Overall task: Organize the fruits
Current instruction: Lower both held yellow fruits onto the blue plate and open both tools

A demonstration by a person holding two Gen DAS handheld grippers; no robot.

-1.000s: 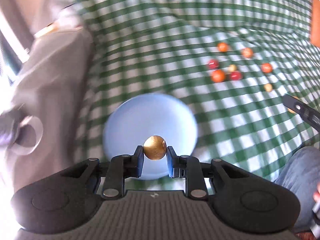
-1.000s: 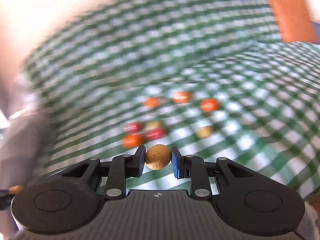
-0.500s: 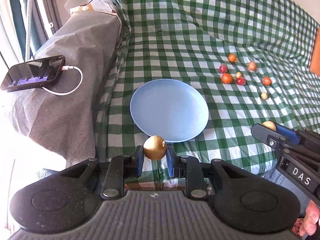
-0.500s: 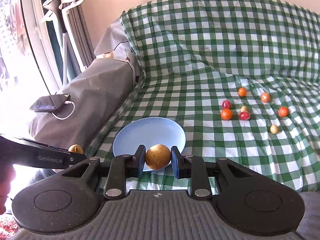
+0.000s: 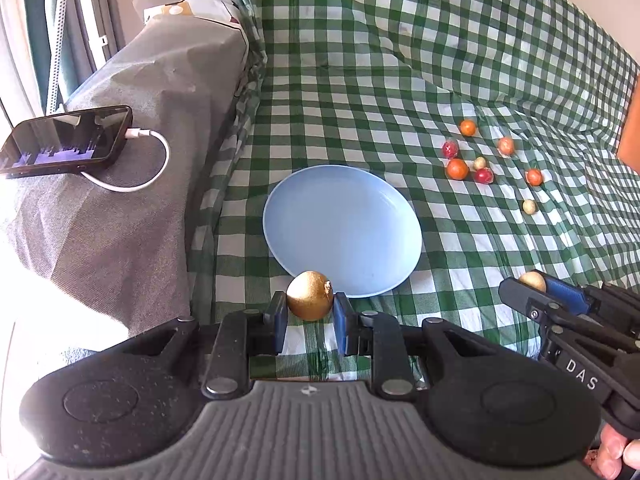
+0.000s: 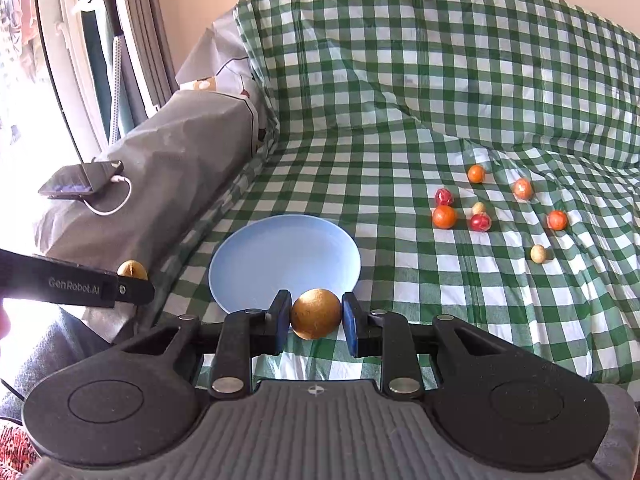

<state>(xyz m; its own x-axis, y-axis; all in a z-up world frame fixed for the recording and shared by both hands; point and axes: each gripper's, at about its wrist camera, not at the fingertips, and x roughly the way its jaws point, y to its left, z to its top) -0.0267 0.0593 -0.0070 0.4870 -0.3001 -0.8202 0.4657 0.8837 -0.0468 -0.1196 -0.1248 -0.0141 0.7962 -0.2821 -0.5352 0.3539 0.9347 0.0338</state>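
With both jaws clamped on golden fruits [image 5: 310,296] [image 6: 316,314], either could roll off the shallow blue plate [image 5: 376,208] if released high.

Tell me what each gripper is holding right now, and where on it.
Left gripper pinches a golden round fruit across its lower sides. Right gripper clamps another golden fruit across its middle. Both sit at the blue plate's near rim.

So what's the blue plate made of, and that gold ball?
The blue plate looks like plastic or glazed ceramic: smooth, even colour, soft sheen; I can't tell which. The gold ball in the left gripper looks like a fruit with metallic gold skin, slightly grainy, with a small stub.
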